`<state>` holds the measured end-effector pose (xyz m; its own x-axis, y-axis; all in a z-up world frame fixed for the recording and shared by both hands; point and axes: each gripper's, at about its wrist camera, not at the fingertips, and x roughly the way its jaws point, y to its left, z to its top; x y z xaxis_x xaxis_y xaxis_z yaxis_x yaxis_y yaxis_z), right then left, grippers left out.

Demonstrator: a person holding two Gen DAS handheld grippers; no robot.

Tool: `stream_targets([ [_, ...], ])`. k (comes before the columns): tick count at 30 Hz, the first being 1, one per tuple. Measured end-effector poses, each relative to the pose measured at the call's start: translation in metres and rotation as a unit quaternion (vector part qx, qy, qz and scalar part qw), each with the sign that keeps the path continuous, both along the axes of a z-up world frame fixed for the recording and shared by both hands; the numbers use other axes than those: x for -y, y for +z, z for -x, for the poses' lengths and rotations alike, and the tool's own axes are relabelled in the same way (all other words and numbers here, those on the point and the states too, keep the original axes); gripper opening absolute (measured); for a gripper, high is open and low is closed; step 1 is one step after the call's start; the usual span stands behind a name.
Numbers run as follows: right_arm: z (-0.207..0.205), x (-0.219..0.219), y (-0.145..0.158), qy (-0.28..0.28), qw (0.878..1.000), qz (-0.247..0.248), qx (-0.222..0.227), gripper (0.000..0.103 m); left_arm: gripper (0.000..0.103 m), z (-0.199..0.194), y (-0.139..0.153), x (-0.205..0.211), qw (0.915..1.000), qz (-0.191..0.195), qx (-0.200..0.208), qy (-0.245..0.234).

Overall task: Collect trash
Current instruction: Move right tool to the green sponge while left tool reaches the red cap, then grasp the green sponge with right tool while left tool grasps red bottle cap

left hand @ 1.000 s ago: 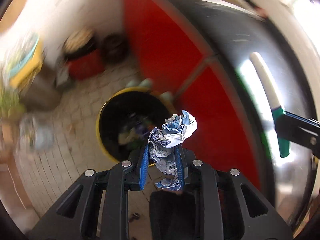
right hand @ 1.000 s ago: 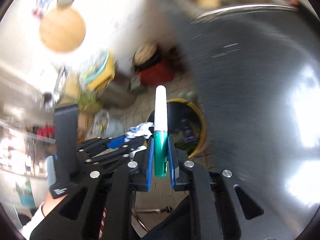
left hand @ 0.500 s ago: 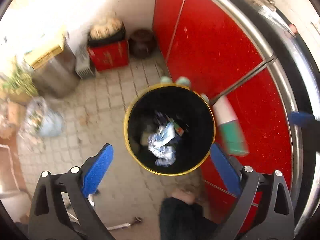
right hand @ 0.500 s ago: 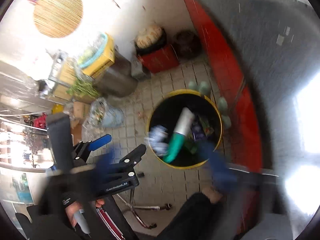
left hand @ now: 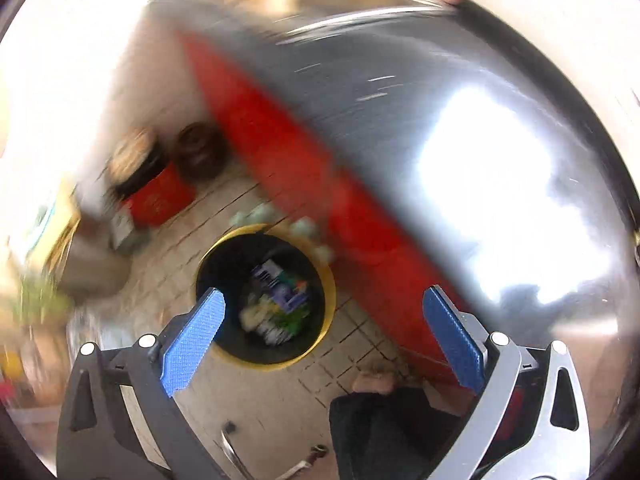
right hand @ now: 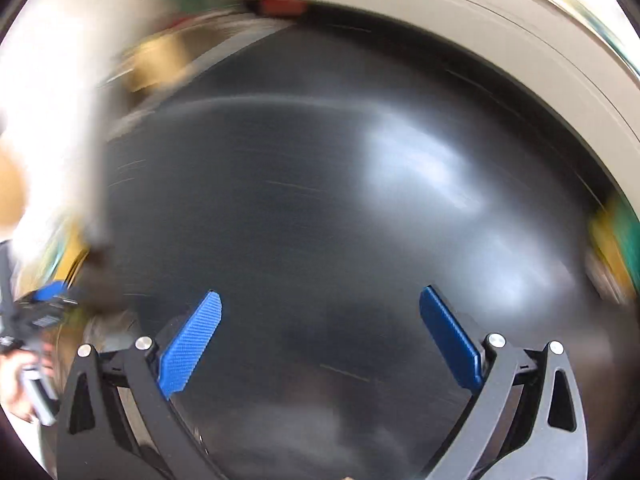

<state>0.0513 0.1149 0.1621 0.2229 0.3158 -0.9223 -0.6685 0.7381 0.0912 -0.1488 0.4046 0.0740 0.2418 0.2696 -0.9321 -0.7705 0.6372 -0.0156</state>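
A black bin with a yellow rim (left hand: 325, 280) stands on the tiled floor below my left gripper (left hand: 322, 320). Several pieces of trash (left hand: 276, 300) lie inside it, blurred. My left gripper is open and empty, high above the bin. My right gripper (right hand: 320, 324) is open and empty over a dark countertop (right hand: 320, 200). The bin does not show in the right wrist view. Both views are blurred by motion.
Red cabinet fronts (left hand: 280, 140) run beside the bin under the shiny dark countertop (left hand: 440, 120). A red box (left hand: 156, 196) and a dark pot (left hand: 198, 156) stand by the white wall. A person's foot (left hand: 374, 380) is near the bin. The left gripper shows at the right wrist view's left edge (right hand: 44, 312).
Both grippers opened and dropped their loads, crumpled foil from the left and a white-green marker from the right, into the bin. The right gripper has since swung up over the countertop.
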Motion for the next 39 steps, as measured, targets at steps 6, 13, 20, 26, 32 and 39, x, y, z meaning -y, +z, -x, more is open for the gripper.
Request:
stream_targets([
  [6,-0.069,0.193,0.01,-0.246,0.969,-0.008,0.012,0.096,0.096,-0.131,0.019,0.001,0.9946,-0.012,0.021,-0.101],
  [13,-0.104,0.26,0.024,-0.341,0.939,-0.037,0.008,0.096,0.096,-0.289,0.034,-0.013,0.9827,-0.074,-0.012,-0.17],
  [20,-0.143,0.229,0.039,-0.355,0.933,-0.057,0.022,0.096,0.096,-0.406,0.053,-0.057,0.9835,-0.113,-0.003,-0.142],
  [26,-0.193,0.199,0.017,-0.354,0.934,-0.057,0.004,0.096,0.096,-0.482,0.054,-0.134,0.9891,-0.14,0.004,-0.046],
  [32,-0.217,0.186,-0.002,-0.349,0.936,-0.031,0.008,0.096,0.096,-0.513,0.021,-0.211,0.991,-0.13,-0.009,0.031],
  [39,-0.224,0.178,-0.026,-0.348,0.937,-0.01,0.005,0.096,0.097,-0.524,0.006,-0.261,0.9864,-0.145,0.011,0.076],
])
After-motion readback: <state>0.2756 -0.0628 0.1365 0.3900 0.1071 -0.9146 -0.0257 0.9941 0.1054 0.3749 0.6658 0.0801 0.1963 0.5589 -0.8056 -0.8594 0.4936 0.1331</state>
